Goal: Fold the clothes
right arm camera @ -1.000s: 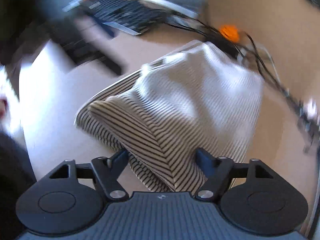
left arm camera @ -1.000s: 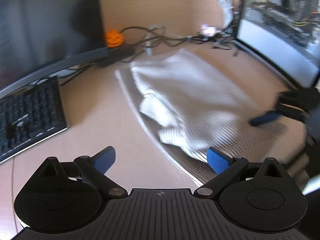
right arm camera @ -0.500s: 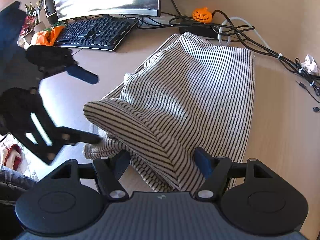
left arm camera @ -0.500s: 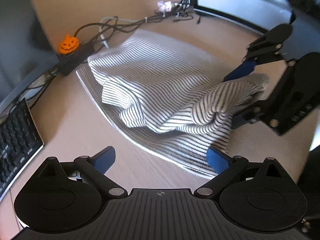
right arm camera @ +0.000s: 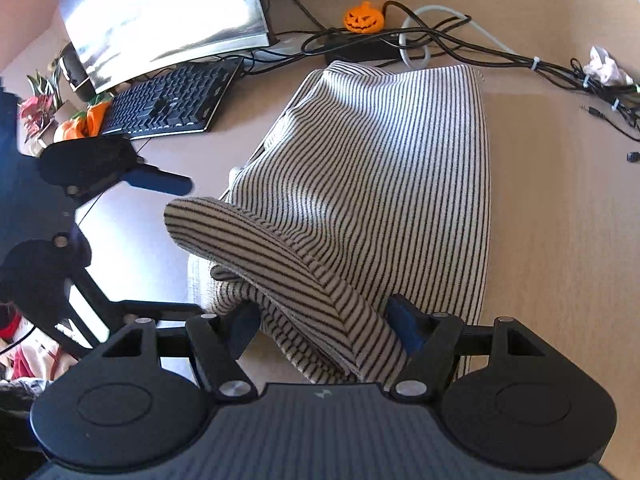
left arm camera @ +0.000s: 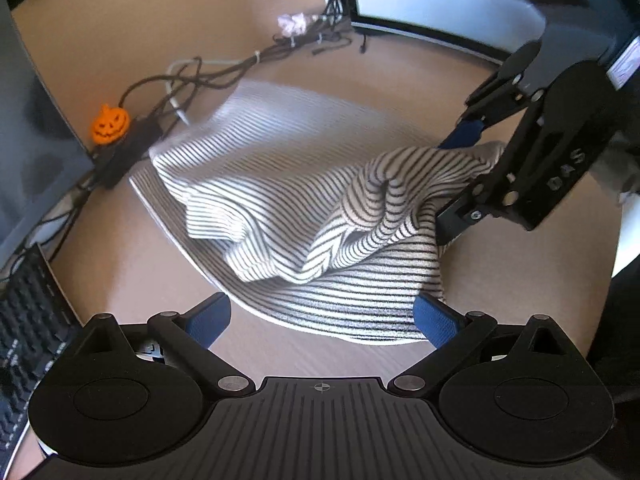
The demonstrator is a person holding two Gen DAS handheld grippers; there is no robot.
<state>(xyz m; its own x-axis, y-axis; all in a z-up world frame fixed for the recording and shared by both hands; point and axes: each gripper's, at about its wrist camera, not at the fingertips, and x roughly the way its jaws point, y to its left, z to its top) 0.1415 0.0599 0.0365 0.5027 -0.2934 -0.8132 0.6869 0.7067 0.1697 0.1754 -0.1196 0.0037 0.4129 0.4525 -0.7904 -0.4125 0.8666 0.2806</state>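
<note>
Right wrist view: right tool [right arm camera: 322, 330] clamped on striped garment [right arm camera: 384, 168]; left tool [left arm camera: 322, 318] agape, empty.

Sunlit tan desk [right arm camera: 560, 220] with monitor [right arm camera: 160, 12], keyboard [right arm camera: 168, 100], cables [right arm camera: 460, 40].

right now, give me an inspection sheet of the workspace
surface: tan wooden desk, mostly bare at the right.
job's things: striped top lying on the desk, one edge lifted into a fold.
clutter: pumpkin toy, crumpled paper, keyboard.
grippers: right gripper grips the lifted fold; left gripper open, holding nothing, near the top's edge.
cables: black and white tangle along the back, touching the top's far edge.
surroundings: monitor behind the keyboard, second screen opposite.
</note>
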